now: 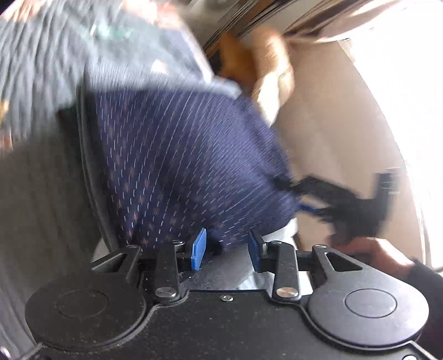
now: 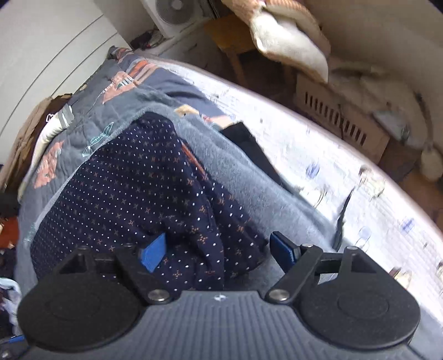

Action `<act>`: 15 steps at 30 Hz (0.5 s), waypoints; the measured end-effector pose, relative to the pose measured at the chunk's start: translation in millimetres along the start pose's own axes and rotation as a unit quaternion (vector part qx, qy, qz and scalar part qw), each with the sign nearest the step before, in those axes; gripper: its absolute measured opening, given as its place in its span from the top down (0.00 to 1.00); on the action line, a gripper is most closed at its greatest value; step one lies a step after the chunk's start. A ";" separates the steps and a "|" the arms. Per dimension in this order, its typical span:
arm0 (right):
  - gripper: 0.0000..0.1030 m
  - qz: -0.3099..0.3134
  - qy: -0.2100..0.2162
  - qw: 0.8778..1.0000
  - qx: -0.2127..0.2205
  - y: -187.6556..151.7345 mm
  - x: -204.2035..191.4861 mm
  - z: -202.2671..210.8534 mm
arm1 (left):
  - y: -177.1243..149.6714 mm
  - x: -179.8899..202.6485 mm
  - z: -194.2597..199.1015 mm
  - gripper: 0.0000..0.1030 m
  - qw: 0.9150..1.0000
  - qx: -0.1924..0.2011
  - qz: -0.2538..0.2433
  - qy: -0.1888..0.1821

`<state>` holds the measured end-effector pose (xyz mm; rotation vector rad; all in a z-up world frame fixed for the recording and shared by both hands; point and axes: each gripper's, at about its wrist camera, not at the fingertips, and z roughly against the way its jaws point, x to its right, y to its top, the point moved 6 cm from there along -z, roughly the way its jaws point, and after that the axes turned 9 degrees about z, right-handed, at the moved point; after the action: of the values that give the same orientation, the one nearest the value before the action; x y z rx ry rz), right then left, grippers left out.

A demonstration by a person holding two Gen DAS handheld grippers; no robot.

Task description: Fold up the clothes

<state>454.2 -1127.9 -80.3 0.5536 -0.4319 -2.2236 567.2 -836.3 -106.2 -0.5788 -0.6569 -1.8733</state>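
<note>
A navy garment with small white and orange dots [image 2: 144, 193] lies crumpled on a grey fleece blanket [image 2: 249, 177] on the bed. It also shows in the blurred left wrist view [image 1: 177, 166]. My left gripper [image 1: 228, 249] is open, its blue pads at the garment's near edge with cloth between them. My right gripper [image 2: 218, 249] is open wide, its pads on either side of a fold of the garment. The right gripper [image 1: 346, 207] and the hand holding it appear blurred at the right of the left wrist view.
A patterned quilt [image 2: 91, 116] covers the bed's far left. A black cloth [image 2: 249, 141] lies beside the fleece. A white printed sheet [image 2: 346, 180] runs along the bed edge. A fan [image 2: 171, 11], a wooden chair with a towel [image 2: 288, 36] and a vented box [image 2: 340, 119] stand beyond.
</note>
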 end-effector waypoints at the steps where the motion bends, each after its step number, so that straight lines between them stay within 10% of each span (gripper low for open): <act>1: 0.23 0.003 0.000 1.000 0.012 3.8 -3.0 8.6 | -5.1 -4.3 -6.8 0.67 1.000 -0.008 -0.001 0.009; 6: 0.23 0.039 0.053 0.996 0.067 18.9 -40.4 43.0 | -33.8 -17.1 -14.6 0.67 0.998 -0.042 -0.020 0.030; 12: 0.23 0.095 0.040 0.995 0.013 1.9 -60.6 2.6 | -63.2 -13.8 5.4 0.66 0.992 -0.053 -0.087 0.068; 15: 0.23 0.111 0.024 0.994 0.001 -0.9 -52.9 -4.6 | -65.8 -9.6 32.1 0.44 0.991 -0.029 -0.108 0.077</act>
<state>487.4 -1087.5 -71.5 0.5318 -0.4495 -1.9946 512.7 -786.8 -100.7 -0.4075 -0.5841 -2.1221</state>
